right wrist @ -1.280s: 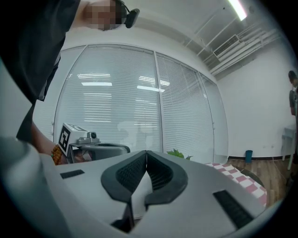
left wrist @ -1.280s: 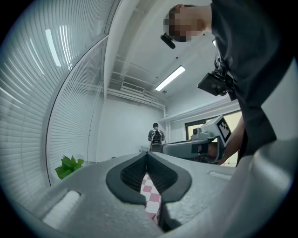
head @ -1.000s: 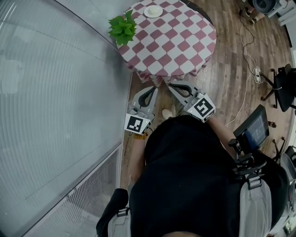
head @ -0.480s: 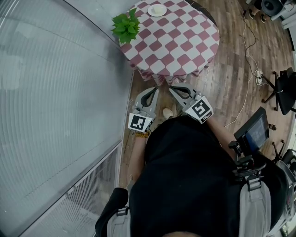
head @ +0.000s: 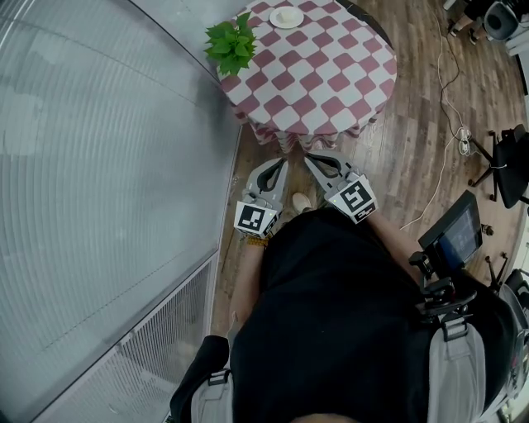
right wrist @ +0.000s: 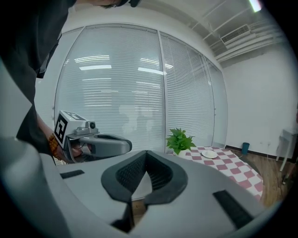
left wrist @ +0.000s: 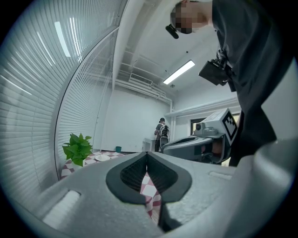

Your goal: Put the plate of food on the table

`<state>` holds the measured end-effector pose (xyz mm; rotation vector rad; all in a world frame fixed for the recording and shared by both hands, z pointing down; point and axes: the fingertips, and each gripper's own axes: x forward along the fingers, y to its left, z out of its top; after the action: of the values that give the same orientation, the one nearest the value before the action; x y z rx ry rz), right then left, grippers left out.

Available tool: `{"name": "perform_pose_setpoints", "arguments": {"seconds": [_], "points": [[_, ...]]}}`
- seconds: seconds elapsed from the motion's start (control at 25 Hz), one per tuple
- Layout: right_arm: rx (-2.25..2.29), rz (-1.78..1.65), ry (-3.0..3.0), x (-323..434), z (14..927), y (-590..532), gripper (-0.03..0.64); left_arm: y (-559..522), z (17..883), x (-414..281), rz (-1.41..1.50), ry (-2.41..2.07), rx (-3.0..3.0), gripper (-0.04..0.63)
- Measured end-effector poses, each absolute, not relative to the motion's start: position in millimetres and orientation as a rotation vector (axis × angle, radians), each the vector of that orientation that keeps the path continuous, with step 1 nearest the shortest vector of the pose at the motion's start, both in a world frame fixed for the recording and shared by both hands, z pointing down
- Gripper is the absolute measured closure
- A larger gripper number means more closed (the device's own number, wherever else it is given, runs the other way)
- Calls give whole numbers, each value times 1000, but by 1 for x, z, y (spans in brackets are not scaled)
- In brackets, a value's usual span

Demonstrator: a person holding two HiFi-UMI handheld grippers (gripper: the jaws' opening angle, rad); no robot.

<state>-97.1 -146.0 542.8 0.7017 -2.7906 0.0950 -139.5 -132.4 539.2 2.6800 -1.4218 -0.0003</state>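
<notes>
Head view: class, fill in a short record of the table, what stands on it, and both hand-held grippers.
Table: covered by a red-and-white checked cloth
Plate: white, on the table's far side
Plant: green, at the table's left edge in this view
Left hand-held gripper: shut, empty, short of the table
Right hand-held gripper: shut, empty, short of the table

Checked table (head: 318,74) bears plant (head: 233,45) and plate (head: 286,16), perhaps holding food.
</notes>
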Motion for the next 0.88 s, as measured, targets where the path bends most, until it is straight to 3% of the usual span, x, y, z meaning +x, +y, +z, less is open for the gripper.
{"name": "perform_pose_setpoints", "arguments": {"seconds": [0.88], "points": [[628,124,-2788,-110,539,-140,607,-134,543,-152,6,-1438,2639,588]]}}
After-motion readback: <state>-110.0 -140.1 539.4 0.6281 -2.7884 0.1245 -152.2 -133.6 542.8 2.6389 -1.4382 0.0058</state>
